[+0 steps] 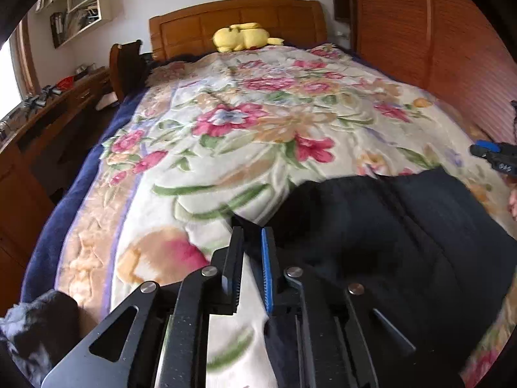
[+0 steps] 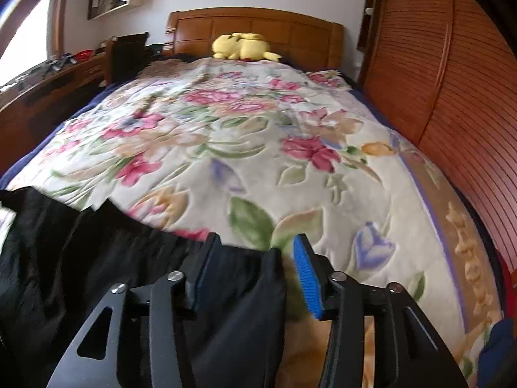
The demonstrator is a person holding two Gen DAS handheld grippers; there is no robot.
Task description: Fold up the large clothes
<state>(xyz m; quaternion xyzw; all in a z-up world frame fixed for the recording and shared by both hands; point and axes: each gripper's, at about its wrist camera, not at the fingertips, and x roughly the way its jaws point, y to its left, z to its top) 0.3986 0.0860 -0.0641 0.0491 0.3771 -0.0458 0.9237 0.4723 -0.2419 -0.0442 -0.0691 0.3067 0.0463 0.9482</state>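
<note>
A large black garment (image 1: 387, 226) lies on the near part of a floral blanket (image 1: 242, 123) on the bed. My left gripper (image 1: 253, 236) is at the garment's left edge with its jaws nearly closed; a corner of black cloth sits between the tips. In the right wrist view the garment (image 2: 80, 258) spreads to the left. My right gripper (image 2: 258, 249) is open, its jaws wide apart around the garment's right edge, with cloth between them. The right gripper's tip also shows in the left wrist view (image 1: 491, 155).
A yellow plush toy (image 1: 242, 37) lies by the wooden headboard (image 1: 236, 13). A slatted wooden wardrobe (image 2: 452, 97) stands along the right side. A wooden desk (image 1: 48, 106) and a chair (image 1: 126, 64) are on the left. A grey cloth (image 1: 35, 326) lies at the near left.
</note>
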